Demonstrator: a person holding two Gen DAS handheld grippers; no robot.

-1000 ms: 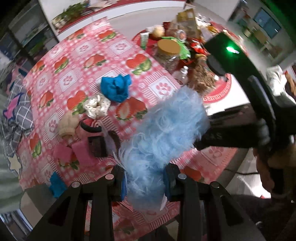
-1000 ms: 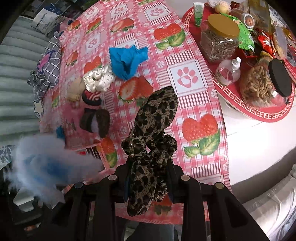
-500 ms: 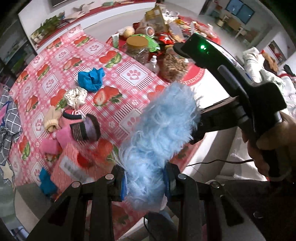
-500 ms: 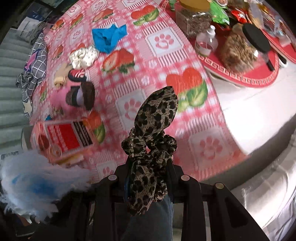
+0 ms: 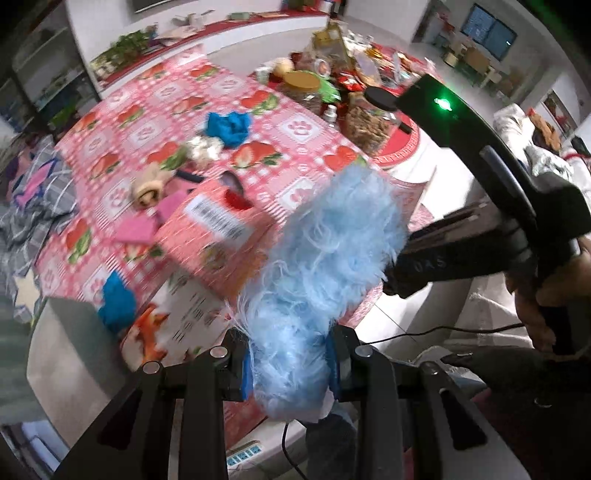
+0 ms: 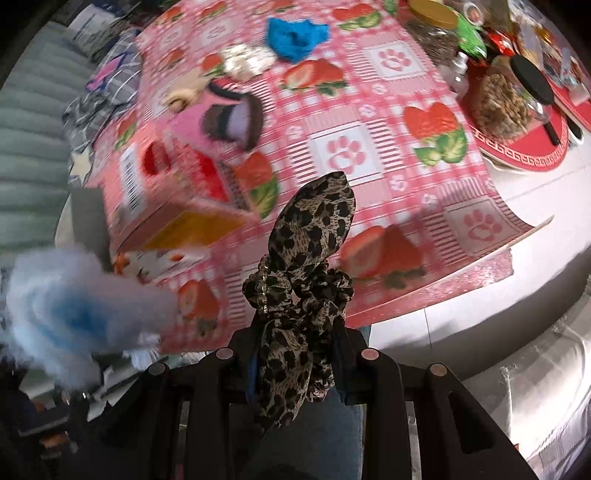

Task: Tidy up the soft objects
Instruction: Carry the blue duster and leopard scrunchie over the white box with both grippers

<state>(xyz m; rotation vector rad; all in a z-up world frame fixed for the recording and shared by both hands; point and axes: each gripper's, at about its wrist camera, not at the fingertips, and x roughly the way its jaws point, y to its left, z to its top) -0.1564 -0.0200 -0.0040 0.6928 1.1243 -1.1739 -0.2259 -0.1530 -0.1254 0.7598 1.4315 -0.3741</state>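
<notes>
Both hands loaded. My left gripper (image 5: 290,363) is clamped on a fluffy pale-blue faux-fur scrunchie (image 5: 325,273), which stands up from the jaws toward 12 o'clock and hides much of the left wrist view. My right gripper (image 6: 297,363) is clamped on a leopard-print fabric scrunchie with a bow tail (image 6: 303,295), pinched low in its gathered ring, tail pointing to 12 o'clock. Both items hang clear of the table, over its near edge. A pink-and-red cardboard box with a barcode label (image 6: 166,195) sits on the strawberry-and-paw-print pink tablecloth (image 6: 369,147) at about 10 o'clock from the leopard piece; judged to be the collection bin, though its opening is blurred and I cannot confirm it. Still loose on the cloth: a crumpled bright-blue cloth (image 6: 295,33), a white dotted scrunchie (image 6: 247,61), a brown-and-lilac plush piece (image 6: 232,120). For a clean drop I would centre one gripper at a time over the box mouth, release only when the fabric hangs inside the walls, and keep the two hands apart so the fur does not snag the other jaws. Risk: long fibres clinging to the pads after release.
</notes>
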